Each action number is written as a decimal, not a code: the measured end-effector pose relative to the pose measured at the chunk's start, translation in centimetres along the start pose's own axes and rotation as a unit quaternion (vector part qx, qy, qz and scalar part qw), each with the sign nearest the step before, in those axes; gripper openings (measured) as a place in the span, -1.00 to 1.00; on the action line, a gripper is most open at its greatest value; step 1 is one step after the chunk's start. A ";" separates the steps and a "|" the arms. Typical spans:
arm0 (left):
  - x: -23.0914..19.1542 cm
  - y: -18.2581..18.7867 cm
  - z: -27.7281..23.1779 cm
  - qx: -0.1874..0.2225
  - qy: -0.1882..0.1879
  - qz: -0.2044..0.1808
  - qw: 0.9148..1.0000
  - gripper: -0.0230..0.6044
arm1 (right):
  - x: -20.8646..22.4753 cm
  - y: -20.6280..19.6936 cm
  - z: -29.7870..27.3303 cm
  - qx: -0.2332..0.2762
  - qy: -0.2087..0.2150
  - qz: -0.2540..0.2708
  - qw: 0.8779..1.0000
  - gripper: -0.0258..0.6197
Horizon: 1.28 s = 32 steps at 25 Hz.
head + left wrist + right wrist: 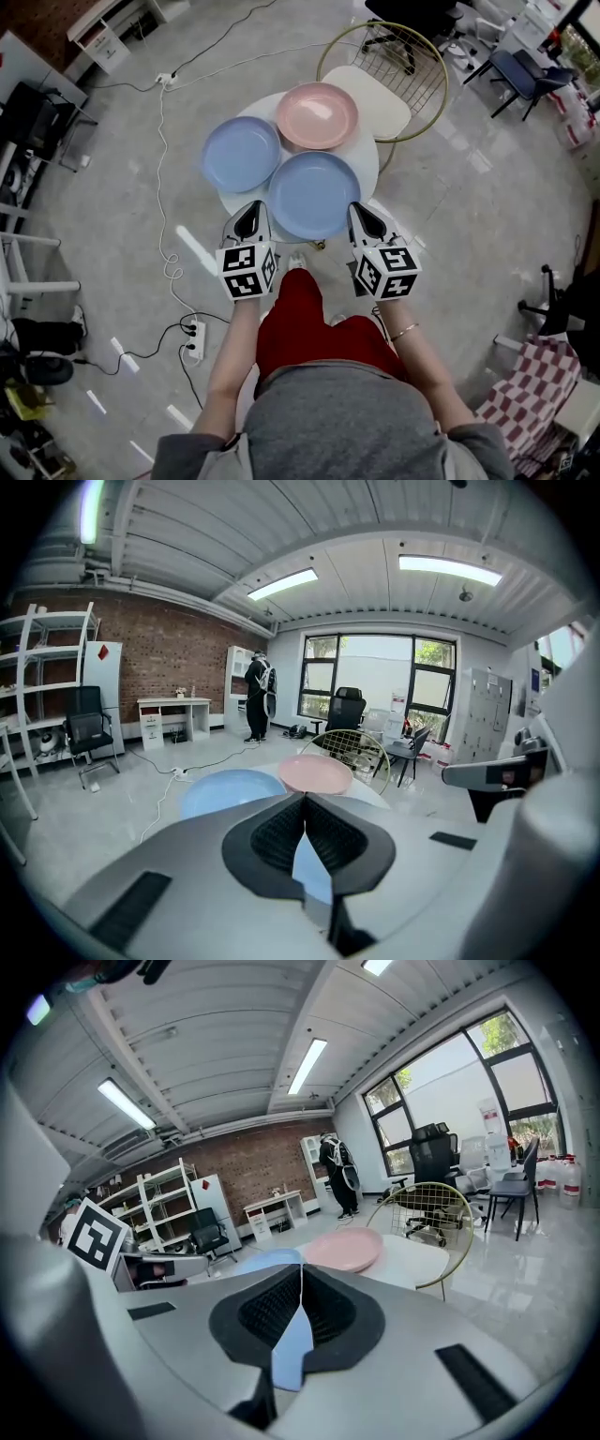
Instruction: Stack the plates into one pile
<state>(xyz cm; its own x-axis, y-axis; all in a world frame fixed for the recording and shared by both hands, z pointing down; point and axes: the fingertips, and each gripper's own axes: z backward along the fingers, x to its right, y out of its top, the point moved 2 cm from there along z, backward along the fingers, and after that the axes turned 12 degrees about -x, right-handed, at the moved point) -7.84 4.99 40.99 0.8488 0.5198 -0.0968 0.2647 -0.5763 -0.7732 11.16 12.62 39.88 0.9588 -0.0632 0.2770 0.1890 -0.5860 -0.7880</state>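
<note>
Three plates lie side by side on a small round white table (232,200): a blue plate (241,153) at the left, a pink plate (317,115) at the back, and a second blue plate (314,194) nearest me. My left gripper (250,217) hovers at the near-left rim of that nearest plate, jaws shut and empty. At the plate's near-right rim my right gripper (365,219) is likewise shut and empty. The left gripper view looks over the shut left gripper (305,798) to the left blue plate (230,789) and the pink plate (316,772). The right gripper view looks over the shut right gripper (302,1269) to the pink plate (342,1249).
A gold wire chair with a white cushion (380,94) stands right behind the table. Cables and a power strip (195,339) lie on the floor at the left. Office chairs (520,75) stand far right. A person (258,696) stands far off by the windows.
</note>
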 end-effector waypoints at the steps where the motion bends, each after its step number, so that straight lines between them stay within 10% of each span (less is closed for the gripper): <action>1: -0.8 0.4 -0.6 -0.003 0.000 0.000 1.000 -0.87 | -0.2 0.4 -1.0 -0.004 0.000 -0.001 1.000 -0.83; 14: -8.9 3.8 -6.9 -0.033 -0.011 0.008 0.999 -0.87 | -1.6 4.4 -10.4 -0.036 -0.022 -0.006 0.999 -0.83; 32: -3.8 1.6 -11.6 -0.101 -0.100 -0.035 0.989 -0.87 | 5.8 0.3 -7.6 -0.079 -0.137 -0.048 0.986 -0.83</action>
<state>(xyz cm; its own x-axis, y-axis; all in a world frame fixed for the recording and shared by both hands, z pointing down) -5.31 -5.23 47.42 0.7231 0.6655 -0.1851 0.4232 -0.6386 -0.6427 15.13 5.97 45.42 0.9635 0.2072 0.1696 0.2670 -0.6980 -0.6644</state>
